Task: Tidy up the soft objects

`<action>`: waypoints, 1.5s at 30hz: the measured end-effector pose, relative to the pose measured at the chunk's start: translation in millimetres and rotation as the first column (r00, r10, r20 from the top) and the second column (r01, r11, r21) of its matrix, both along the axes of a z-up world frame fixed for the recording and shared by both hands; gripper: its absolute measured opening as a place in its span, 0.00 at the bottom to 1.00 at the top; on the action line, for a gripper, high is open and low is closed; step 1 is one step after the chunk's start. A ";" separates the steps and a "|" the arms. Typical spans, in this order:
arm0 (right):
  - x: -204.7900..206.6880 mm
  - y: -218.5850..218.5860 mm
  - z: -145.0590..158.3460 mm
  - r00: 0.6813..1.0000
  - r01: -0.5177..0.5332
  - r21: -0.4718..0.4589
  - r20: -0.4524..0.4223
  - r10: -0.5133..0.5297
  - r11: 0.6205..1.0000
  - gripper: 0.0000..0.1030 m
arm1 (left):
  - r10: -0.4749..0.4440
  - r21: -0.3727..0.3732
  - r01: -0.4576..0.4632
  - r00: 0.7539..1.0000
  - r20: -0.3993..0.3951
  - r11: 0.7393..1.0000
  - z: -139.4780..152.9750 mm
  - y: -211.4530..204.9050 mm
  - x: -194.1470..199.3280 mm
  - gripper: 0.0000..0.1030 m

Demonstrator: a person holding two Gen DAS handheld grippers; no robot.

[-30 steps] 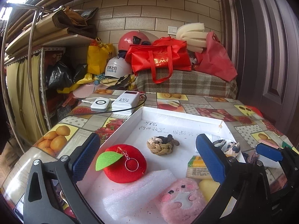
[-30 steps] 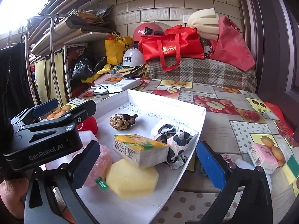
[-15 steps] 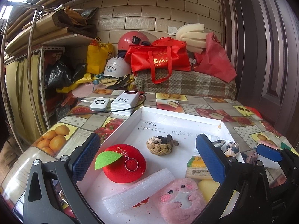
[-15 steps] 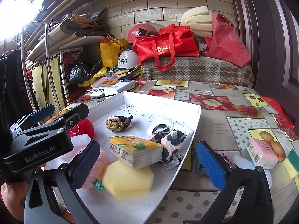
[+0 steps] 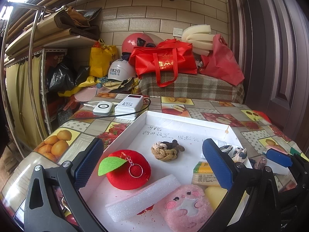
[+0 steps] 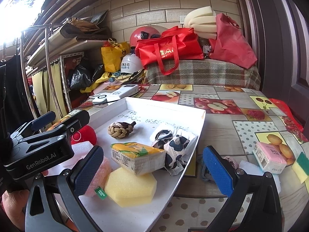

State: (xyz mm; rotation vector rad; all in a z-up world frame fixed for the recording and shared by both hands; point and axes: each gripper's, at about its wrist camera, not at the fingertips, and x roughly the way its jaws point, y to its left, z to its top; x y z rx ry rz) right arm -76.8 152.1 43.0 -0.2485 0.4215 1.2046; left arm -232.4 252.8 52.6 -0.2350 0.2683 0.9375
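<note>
Foam strip (image 5: pixel 143 198) now lies flatter vs 1 s ago, beside apple plush (image 5: pixel 128 171). Both grippers, left (image 5: pixel 152 162) & right (image 6: pixel 152 171), spread wide, empty. Foam's light, squashy; pinch mid-length.

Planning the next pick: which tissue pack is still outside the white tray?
The pink tissue pack, lying on the tablecloth right of the white tray; the yellow-green pack already sits inside.

Cluttered home storeroom, helmets (image 5: pixel 123 69), bags (image 5: pixel 164 61), shelving (image 5: pixel 44 44)
</note>
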 end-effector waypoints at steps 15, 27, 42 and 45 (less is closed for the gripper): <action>0.8 -0.4 -0.1 1.000 -0.001 0.001 0.000 0.001 1.000 1.00 | -0.001 -0.001 0.001 1.000 0.001 1.000 -0.6 0.3 -0.7 1.00; 20.5 -38.8 6.6 0.995 0.095 0.024 0.013 -0.095 0.995 1.00 | 0.006 -0.028 -0.004 0.999 0.053 1.000 2.5 1.9 -6.4 1.00; 76.4 -30.2 -9.5 0.987 0.016 -0.262 0.160 0.027 0.965 0.89 | -0.017 -0.016 0.018 0.999 0.047 1.000 2.7 -3.6 -3.3 1.00; 65.7 3.2 -26.5 0.969 -0.022 -0.384 0.218 0.114 0.923 0.72 | -0.020 -0.023 0.021 0.998 0.054 1.000 3.1 -2.9 -4.6 1.00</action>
